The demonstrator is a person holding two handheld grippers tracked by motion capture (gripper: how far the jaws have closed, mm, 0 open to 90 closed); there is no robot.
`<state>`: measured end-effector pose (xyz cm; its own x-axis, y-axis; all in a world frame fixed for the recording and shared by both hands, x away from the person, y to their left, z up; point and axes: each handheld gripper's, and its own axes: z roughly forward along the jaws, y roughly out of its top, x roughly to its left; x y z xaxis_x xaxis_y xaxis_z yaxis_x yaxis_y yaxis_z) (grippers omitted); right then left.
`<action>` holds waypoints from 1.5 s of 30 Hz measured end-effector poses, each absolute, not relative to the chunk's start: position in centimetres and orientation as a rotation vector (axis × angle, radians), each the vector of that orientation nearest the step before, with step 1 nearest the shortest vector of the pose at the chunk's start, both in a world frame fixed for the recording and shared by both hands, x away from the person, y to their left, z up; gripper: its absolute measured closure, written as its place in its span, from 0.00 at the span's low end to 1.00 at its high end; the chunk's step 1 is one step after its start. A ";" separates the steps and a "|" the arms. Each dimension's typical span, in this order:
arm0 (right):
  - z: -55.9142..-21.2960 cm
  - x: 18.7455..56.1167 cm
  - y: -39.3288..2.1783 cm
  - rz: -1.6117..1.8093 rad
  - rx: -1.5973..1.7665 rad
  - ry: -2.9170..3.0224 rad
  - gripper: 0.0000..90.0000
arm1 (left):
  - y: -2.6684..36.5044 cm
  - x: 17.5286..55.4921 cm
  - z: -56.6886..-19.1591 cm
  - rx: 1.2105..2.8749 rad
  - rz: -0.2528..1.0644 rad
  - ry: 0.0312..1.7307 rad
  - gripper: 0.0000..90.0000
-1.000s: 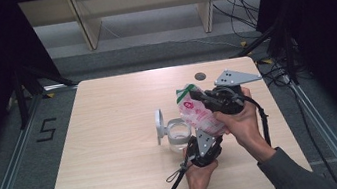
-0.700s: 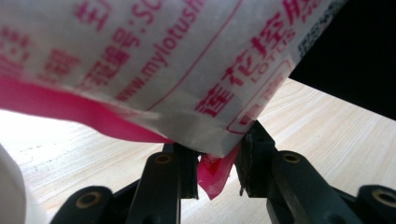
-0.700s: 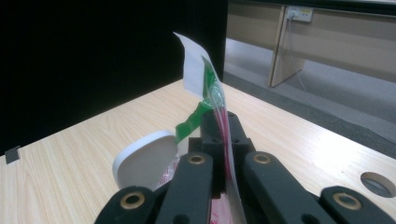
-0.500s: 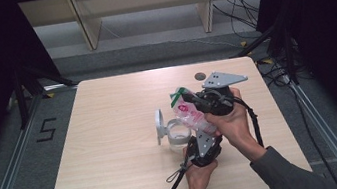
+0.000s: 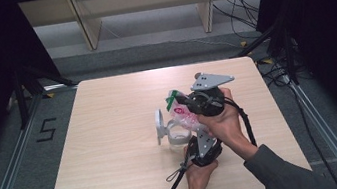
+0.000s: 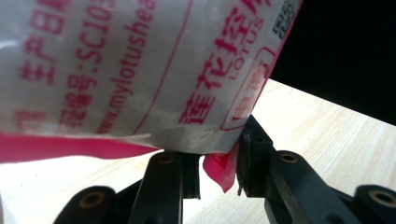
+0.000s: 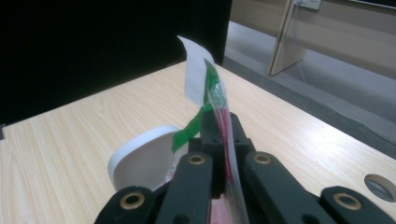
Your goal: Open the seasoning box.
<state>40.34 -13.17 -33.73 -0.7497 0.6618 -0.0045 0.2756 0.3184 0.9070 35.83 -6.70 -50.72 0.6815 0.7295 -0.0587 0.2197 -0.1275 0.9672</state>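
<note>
A pale wooden surface [image 5: 119,182] carried a clear container [image 5: 178,136] with a white hinged lid [image 5: 160,124] standing open, near its middle. Above the container a person held a white and pink plastic bag [image 5: 183,114]. Over the last second the right gripper [image 5: 183,100] had carried the bag's top, marked with green tape [image 7: 191,126], leftward, tipping the bag over the container, probably to pour. Its fingers [image 7: 243,140] were clenched on the bag's top. The left gripper [image 6: 218,170], nearer, pinched the bag's bottom corner.
</note>
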 end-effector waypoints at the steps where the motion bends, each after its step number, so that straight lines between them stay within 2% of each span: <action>1: -33.7 40.3 -13.2 1.411 0.834 2.215 1.00 | -6.7 35.8 -50.7 1.681 0.526 0.777 0.81; 45: -34.5 41.1 -10.8 1.268 0.735 2.297 1.00 | -6.8 35.6 -50.8 1.653 0.477 0.746 0.82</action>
<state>41.08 -10.79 -34.54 -0.7751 0.6236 -0.1013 0.2466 0.4463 0.8602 35.64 -6.79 -50.80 0.7105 0.6982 -0.0880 0.2130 -0.0941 0.9725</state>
